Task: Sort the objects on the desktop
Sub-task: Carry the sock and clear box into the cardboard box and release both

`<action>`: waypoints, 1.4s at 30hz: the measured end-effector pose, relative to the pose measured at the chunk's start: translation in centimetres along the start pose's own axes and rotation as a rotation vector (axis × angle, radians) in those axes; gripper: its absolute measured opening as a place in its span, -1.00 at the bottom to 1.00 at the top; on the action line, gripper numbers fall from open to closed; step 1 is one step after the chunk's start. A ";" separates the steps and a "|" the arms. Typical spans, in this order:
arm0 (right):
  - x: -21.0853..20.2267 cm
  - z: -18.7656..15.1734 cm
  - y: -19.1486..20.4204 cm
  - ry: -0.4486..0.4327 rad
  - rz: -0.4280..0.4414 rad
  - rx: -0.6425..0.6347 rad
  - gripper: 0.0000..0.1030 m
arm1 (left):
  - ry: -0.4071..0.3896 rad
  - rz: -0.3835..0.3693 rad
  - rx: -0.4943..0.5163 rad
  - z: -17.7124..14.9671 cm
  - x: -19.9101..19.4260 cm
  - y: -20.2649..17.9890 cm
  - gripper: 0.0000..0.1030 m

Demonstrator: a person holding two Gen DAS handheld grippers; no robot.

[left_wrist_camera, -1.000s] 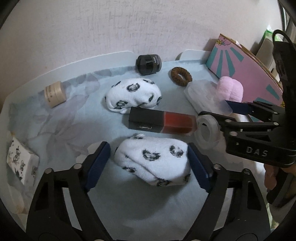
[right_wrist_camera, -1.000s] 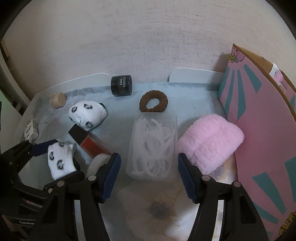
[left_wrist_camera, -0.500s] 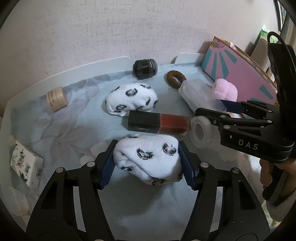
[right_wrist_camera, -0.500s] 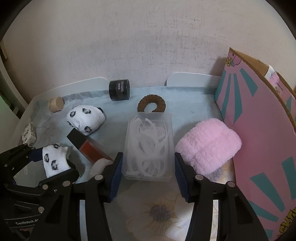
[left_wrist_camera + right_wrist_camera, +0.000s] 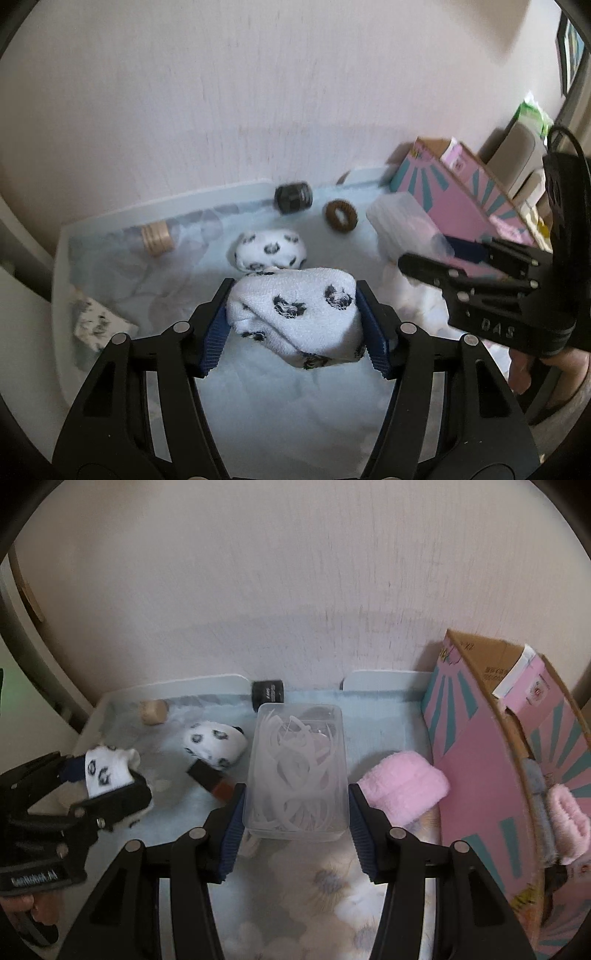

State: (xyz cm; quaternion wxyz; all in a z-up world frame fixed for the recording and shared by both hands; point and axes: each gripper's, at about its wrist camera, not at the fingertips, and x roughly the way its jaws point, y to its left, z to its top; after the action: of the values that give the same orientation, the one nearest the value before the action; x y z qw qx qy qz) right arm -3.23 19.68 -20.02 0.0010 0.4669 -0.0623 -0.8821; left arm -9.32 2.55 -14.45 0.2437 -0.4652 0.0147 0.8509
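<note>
The left gripper (image 5: 293,323) has its jaws clenched on a rolled white sock with black paw prints (image 5: 295,314), lifted off the pale blue floral cloth (image 5: 277,406) that covers the surface. The right gripper (image 5: 293,823) has its jaws pressed against both long sides of a clear plastic box of white hair bands (image 5: 297,771), apparently grasping it, likely to carry it toward the pink and teal cardboard box (image 5: 476,760) standing open at the right. A matching sock (image 5: 271,253), a fluffy pink roll (image 5: 404,786) and a black jar (image 5: 293,197) lie on the cloth below a plain pale wall (image 5: 295,590)
</note>
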 end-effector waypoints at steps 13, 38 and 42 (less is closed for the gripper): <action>-9.3 3.7 -2.7 -0.070 0.035 -0.006 -0.06 | -0.087 -0.024 0.032 7.1 -7.3 -6.2 0.17; -11.7 0.2 -20.3 -0.039 -0.086 0.195 -0.06 | 0.040 -0.173 0.256 12.8 5.4 -25.7 0.17; -10.5 -0.9 -21.7 -0.001 -0.072 0.203 -0.06 | 0.083 -0.151 0.275 12.2 8.5 -27.1 0.17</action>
State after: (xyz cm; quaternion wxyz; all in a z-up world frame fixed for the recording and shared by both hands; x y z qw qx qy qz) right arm 4.62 41.73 -14.24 -0.0779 0.4660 -0.1345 -0.8710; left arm -11.07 32.91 -8.83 0.3674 -0.4618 0.1063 0.8003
